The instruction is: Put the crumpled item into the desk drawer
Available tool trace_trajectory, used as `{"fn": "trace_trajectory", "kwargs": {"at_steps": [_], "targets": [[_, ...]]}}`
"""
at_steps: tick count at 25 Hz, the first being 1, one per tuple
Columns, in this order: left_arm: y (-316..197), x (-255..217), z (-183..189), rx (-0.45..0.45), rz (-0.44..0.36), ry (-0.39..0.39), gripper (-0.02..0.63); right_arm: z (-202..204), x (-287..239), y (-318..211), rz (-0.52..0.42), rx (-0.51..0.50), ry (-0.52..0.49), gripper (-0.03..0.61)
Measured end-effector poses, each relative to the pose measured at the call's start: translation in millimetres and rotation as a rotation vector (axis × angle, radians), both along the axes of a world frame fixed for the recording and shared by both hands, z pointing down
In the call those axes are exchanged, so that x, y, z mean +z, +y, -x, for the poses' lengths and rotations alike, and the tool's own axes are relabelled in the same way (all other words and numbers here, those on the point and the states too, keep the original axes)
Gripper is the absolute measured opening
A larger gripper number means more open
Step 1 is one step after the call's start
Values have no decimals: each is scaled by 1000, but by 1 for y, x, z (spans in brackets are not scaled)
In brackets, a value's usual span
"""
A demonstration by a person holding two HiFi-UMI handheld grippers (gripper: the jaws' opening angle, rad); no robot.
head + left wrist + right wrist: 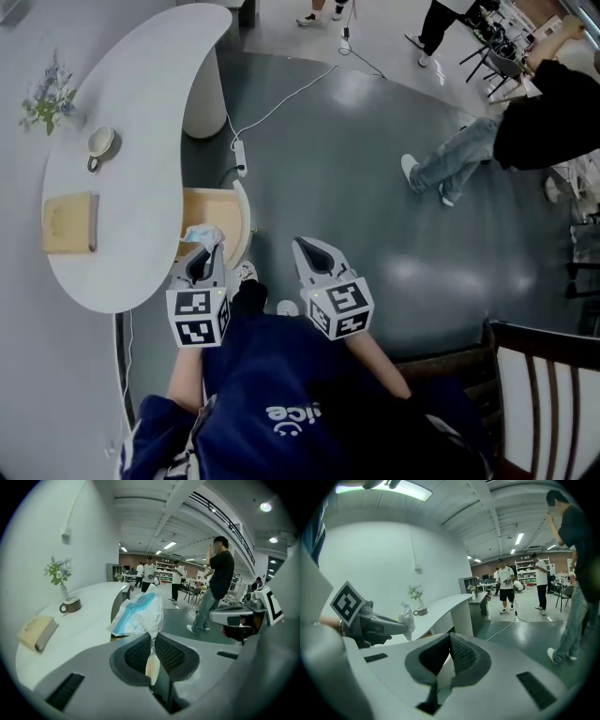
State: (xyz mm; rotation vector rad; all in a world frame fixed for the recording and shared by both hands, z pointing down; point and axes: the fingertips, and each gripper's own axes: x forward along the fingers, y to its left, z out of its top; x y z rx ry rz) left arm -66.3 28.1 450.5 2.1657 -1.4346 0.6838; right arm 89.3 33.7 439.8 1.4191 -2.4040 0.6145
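Note:
The crumpled item (203, 234) is a wad of white and blue wrapper, pinched at its lower end by my left gripper (208, 251). The wad hangs over the near part of the open desk drawer (220, 208), whose wooden inside shows beside the white curved desk (141, 112). In the left gripper view the wrapper (138, 613) rises from between the shut pads of the left gripper (152, 638). My right gripper (303, 247) is held over the floor to the right of the drawer, shut and empty. The right gripper view shows its tips (450, 635) together, and the wrapper (407, 619) off to the left.
On the desk stand a mug (99, 142), a wooden board (68, 223) and a small bunch of flowers (49, 98). A cable and power strip (240, 155) lie on the dark floor. A person's legs (450, 164) are at the right, and a chair (544, 375) at the lower right.

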Motion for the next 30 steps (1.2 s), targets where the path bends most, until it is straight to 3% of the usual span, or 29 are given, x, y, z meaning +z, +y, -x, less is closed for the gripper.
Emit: {"fn": "trace_trajectory", "kwargs": {"at_steps": [16,21,25,30], "targets": [[-68,36,26,93,98,26,31,36,17,-75,33,79,61,6],[-72,50,27,97,151,38,31,35,24,-75,61,72,83,7],[-79,52,27,88,160,0,31,34,21,-85,57,36,83,6],[-81,66,21,66,231,34,31,35,15,-101,58,-8,82,6]]}}
